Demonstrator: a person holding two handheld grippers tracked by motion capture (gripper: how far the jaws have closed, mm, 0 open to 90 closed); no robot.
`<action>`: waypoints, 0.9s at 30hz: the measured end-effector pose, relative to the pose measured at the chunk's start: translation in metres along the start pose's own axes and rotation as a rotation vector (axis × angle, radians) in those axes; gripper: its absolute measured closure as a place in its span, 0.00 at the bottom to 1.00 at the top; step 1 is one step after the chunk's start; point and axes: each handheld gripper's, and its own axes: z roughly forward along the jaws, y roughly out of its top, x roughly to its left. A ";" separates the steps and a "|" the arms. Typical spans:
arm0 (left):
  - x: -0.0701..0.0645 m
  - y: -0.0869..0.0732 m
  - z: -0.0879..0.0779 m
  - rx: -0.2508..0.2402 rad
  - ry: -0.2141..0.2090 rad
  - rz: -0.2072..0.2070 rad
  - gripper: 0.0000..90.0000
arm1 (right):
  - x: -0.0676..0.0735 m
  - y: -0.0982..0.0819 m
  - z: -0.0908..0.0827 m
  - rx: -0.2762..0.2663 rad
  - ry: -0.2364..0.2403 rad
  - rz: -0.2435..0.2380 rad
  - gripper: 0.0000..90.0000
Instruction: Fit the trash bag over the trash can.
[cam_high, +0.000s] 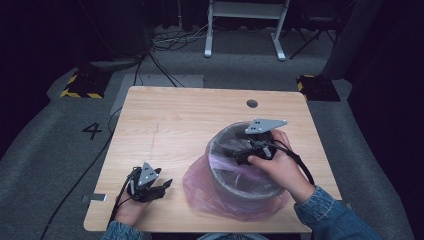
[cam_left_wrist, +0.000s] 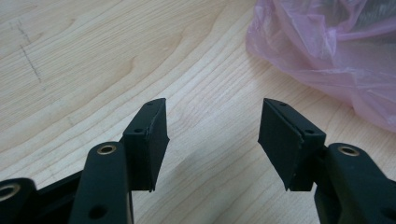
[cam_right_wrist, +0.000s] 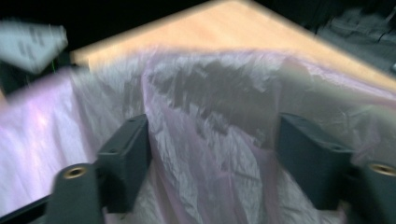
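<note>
1. We count one bin (cam_high: 248, 187), grey and round, standing on the near right part of the wooden table (cam_high: 175, 125).
2. We count one pink plastic bag (cam_high: 200, 182); it lines the inside of the bin, folds over its rim and bunches loosely around its base on the table top.
3. We count two grippers, one in each hand, each carrying a grey three-cornered plate on top and trailing a black cable.
4. The left gripper (cam_high: 162, 186) lies low over the table near its front left edge, just left of the bag and apart from it. The left hand (cam_high: 131, 207) grips it from behind, forearm entering from the bottom, and the tool points toward the bag.
5. In the left gripper view we see its jaws standing wide apart over bare wood with nothing between them; the pink bag lies off to the upper right.
6. The right gripper (cam_high: 239, 155) is inside the mouth of the bin, pointing left and down. The right hand (cam_high: 277, 167) wraps its body above the near right rim, a denim sleeve behind the wrist.
7. In the right gripper view, which is blurred, its jaws stand apart with a ridge of crinkled bag film rising between them; we see no pad pressing on the film.
</note>
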 end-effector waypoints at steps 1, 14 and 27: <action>-0.001 0.000 0.001 -0.001 -0.003 0.001 0.47 | -0.001 -0.001 0.002 0.044 0.015 -0.021 0.35; -0.002 0.005 0.007 0.006 -0.013 0.025 0.47 | -0.002 -0.011 0.025 0.273 -0.018 0.016 0.32; -0.002 0.006 0.009 0.005 -0.016 0.022 0.47 | -0.009 -0.015 0.040 0.353 0.007 -0.002 0.26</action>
